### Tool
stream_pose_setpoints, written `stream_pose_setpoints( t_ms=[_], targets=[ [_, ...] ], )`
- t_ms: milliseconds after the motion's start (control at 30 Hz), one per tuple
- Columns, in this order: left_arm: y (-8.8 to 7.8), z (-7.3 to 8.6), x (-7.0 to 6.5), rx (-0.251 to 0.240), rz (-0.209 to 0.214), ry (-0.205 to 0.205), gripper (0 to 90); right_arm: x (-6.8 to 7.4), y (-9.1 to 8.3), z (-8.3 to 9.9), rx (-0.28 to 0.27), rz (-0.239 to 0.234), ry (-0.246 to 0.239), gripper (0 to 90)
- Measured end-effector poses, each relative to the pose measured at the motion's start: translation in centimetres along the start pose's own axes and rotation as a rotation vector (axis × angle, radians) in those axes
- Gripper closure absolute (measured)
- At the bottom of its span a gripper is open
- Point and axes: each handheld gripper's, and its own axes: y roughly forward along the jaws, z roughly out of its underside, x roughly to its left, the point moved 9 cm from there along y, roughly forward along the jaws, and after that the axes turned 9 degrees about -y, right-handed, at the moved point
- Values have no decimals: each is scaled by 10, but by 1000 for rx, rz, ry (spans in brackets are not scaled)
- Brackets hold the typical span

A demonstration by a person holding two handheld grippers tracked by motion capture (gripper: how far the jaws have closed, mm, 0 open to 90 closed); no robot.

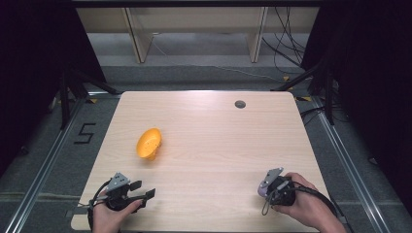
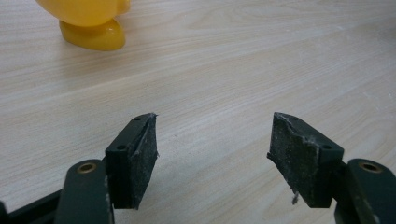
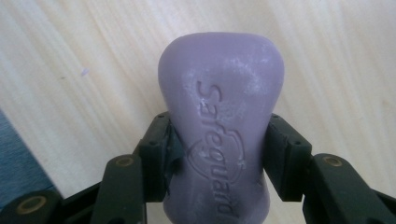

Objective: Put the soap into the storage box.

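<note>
The person stands at the near edge of a light wooden table (image 1: 209, 141), one gripper in each hand.

Left gripper (image 1: 138, 191): held low over the near left corner of the table. Its jaws stand wide apart with nothing between them; bare wood grain shows in the gap.

Right gripper (image 3: 217, 154): held at the near right edge of the table. Its jaws are clamped on a purple bar of soap (image 3: 219, 126), one pad on each long side. The bar carries an embossed "Safeguard" mark and projects forward beyond the jaw tips.

A yellow soap dish (image 1: 148, 143) sits on the left half of the table, beyond the left gripper and well apart from the soap.
</note>
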Motion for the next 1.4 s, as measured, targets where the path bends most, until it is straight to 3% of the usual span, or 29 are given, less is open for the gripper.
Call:
stream_pose_setpoints(
  t_ms=[67, 100, 233, 300, 433, 467, 533, 667, 700, 967, 1133, 1233, 1400],
  targets=[
    [0, 0, 0, 0, 1, 1, 316, -2, -1, -2, -9, 13, -9, 501],
    [0, 0, 0, 0, 2, 1, 317, -1, -1, -3, -14, 26, 10, 501],
    [0, 0, 0, -1, 1, 1, 316, -5, -1, -6, -31, 65, -33, 500],
    [0, 0, 0, -1, 1, 0, 316, -6, -2, -7, -30, 95, -24, 500],
    [0, 0, 0, 1, 2, 1, 316, -8, -3, -10, -42, 117, -30, 500],
    [0, 0, 0, 1, 2, 2, 316, -9, -2, -11, -45, 122, -60, 500],
    [0, -1, -1, -6, 1, 9, 316, -10, -3, -12, -45, 136, -38, 500],
    [0, 0, -1, -4, -2, -2, 316, -11, -3, -14, -52, 158, -68, 500],
    [0, 0, 0, -3, 2, 12, 316, -12, -3, -15, -61, 160, -70, 500],
    [-1, 0, 0, 0, 5, 17, 316, -10, -4, -23, -87, 179, -56, 500],
    [0, 0, -1, 1, 6, 17, 316, -14, -9, -33, -136, 229, -48, 500],
    [-1, -1, -1, -1, 6, 16, 316, -16, -11, -38, -154, 250, -70, 500],
    [-1, -1, -1, 1, 6, 18, 316, -16, -12, -43, -168, 277, -46, 500]
  ],
)
